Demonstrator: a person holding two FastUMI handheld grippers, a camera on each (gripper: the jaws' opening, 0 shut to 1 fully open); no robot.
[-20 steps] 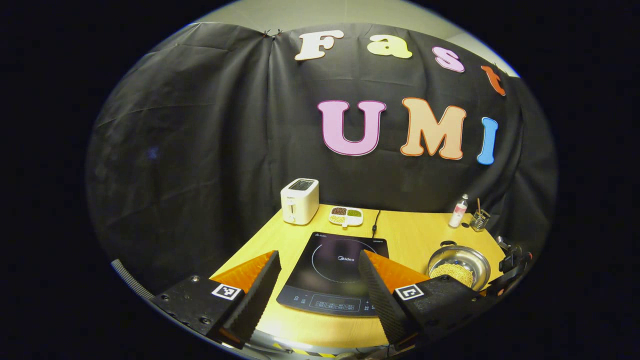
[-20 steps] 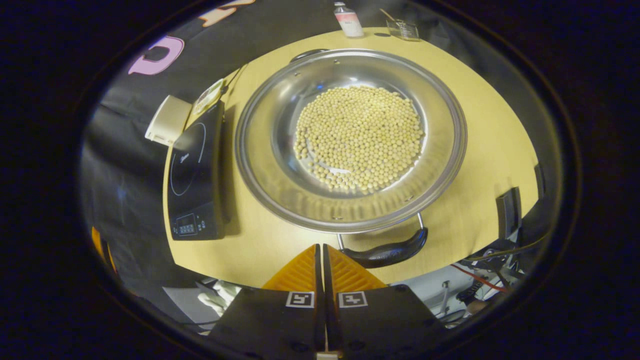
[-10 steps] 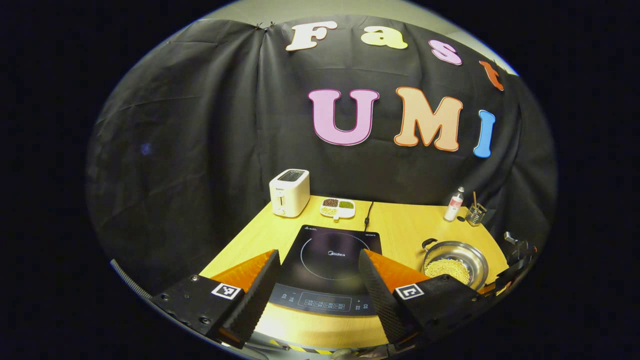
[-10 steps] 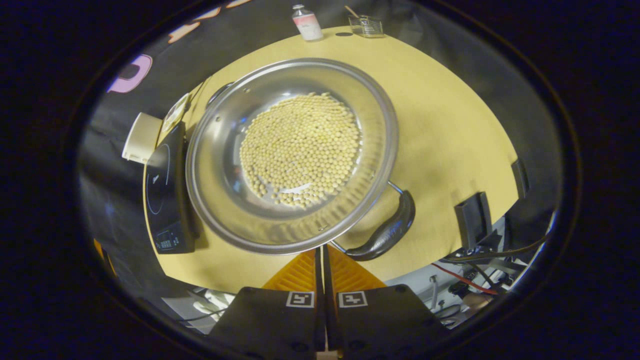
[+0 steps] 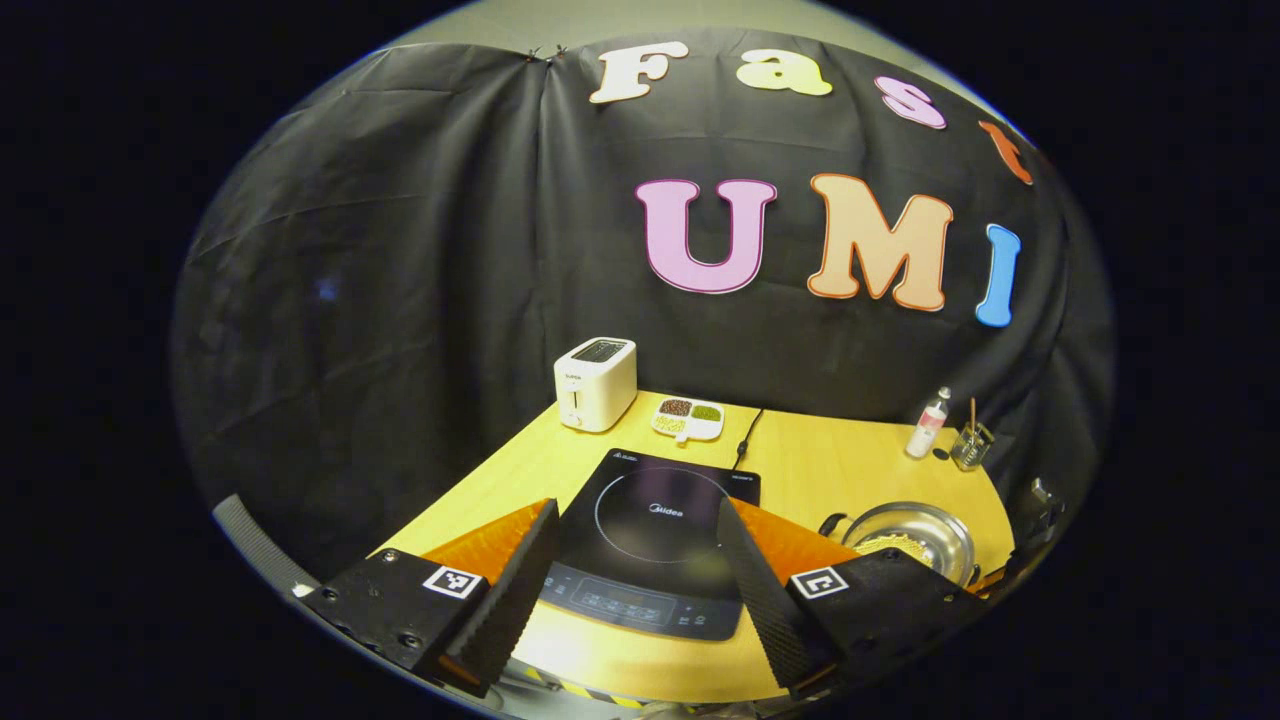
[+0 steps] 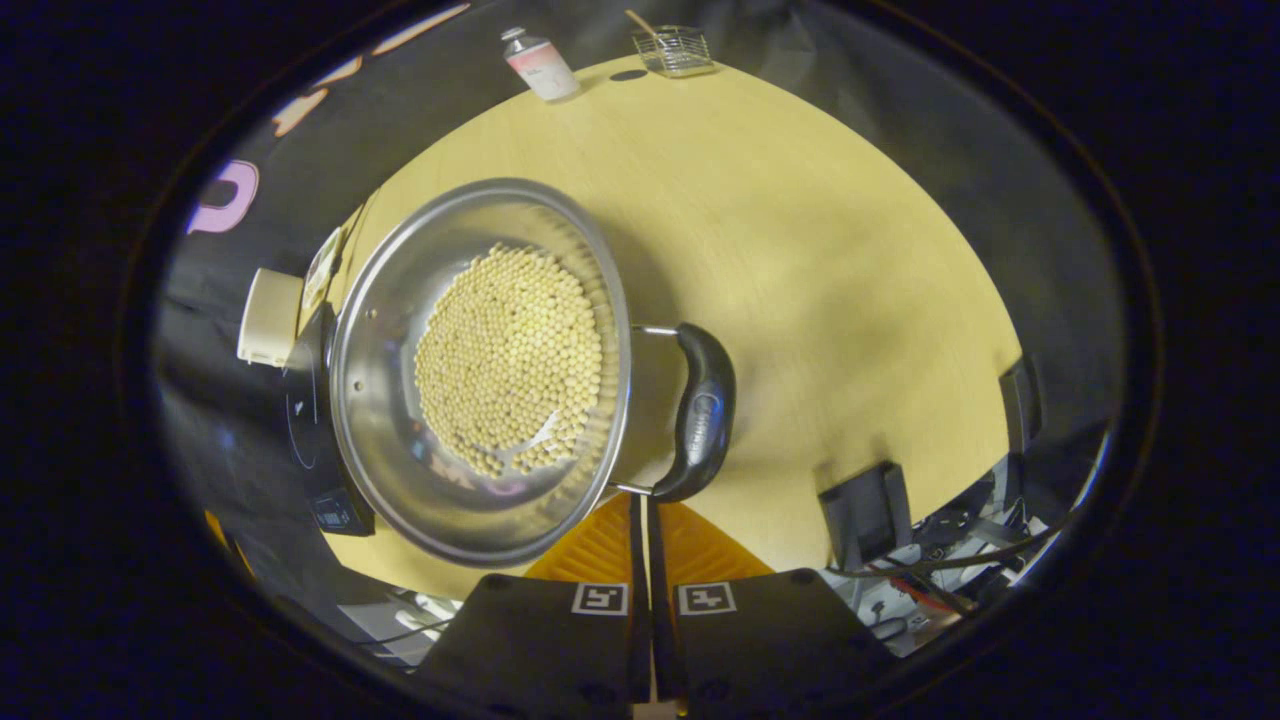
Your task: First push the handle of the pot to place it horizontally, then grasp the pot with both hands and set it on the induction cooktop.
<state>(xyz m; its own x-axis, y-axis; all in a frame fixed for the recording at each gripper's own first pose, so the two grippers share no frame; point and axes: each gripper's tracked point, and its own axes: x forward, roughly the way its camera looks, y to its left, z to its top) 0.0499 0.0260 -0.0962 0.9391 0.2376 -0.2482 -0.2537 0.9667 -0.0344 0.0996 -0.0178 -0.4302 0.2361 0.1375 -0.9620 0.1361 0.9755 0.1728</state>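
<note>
A steel pot (image 6: 385, 400) full of pale beans (image 6: 508, 360) stands on the wooden table. Its near black handle (image 6: 703, 415) points to the right in the right gripper view. My right gripper (image 6: 643, 500) is shut with nothing in it, its tips right at the lower end of that handle. In the left gripper view the pot (image 5: 915, 537) sits at the right, with its far handle (image 5: 832, 522) toward the black induction cooktop (image 5: 650, 545). My left gripper (image 5: 635, 530) hangs open above the cooktop's front edge.
A white toaster (image 5: 595, 383) and a small dish of beans (image 5: 688, 418) stand behind the cooktop. A bottle (image 5: 927, 423) and a glass holder (image 5: 970, 447) are at the back right. Black brackets (image 6: 865, 500) and cables hang off the table's near right edge.
The right gripper, still shut, pushed the pot's near handle round from the front to the right side; the pot slid left in its view. The left gripper view shifted slightly.
</note>
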